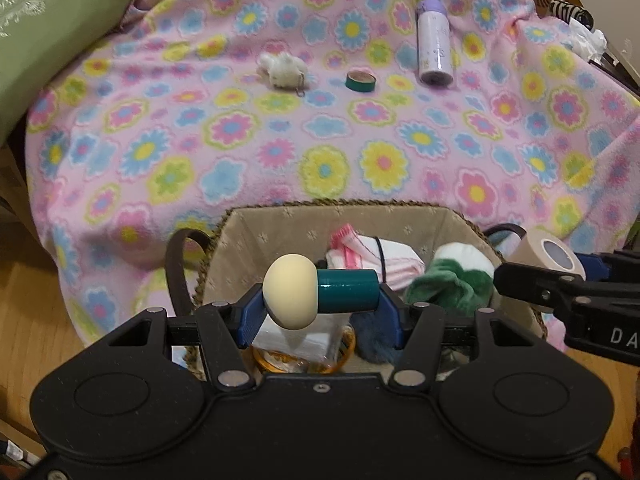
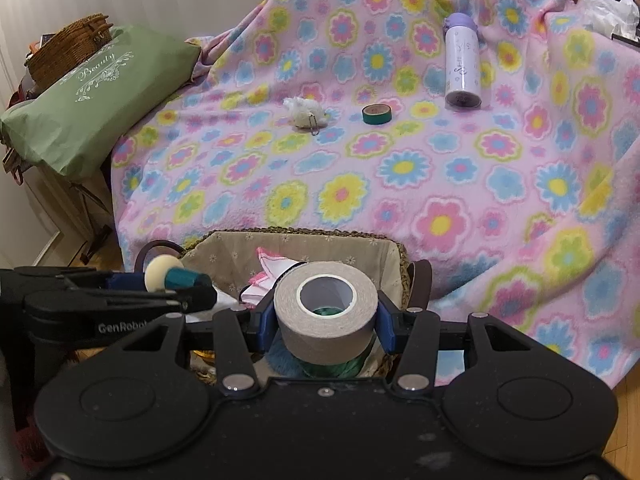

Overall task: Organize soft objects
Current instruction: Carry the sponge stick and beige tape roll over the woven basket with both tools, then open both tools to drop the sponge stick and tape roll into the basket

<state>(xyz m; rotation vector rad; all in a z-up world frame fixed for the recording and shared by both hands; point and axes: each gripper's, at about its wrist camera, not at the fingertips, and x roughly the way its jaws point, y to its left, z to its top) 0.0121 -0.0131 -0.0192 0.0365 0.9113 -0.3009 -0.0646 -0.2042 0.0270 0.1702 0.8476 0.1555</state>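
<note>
Hovering over the basket [image 1: 256,240]: left claw [image 1: 320,312] clenched on a sponge applicator [image 1: 320,290], right claw [image 2: 326,322] on a tape roll [image 2: 326,312]; small toy [image 1: 280,68] left at twelve o'clock.

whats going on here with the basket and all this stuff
A person holds a gripper in each hand over the basket. The left gripper is shut on a teal-handled sponge applicator; the right gripper is shut on a beige tape roll. A plush toy, small teal tape and bottle lie on the blanket.
</note>
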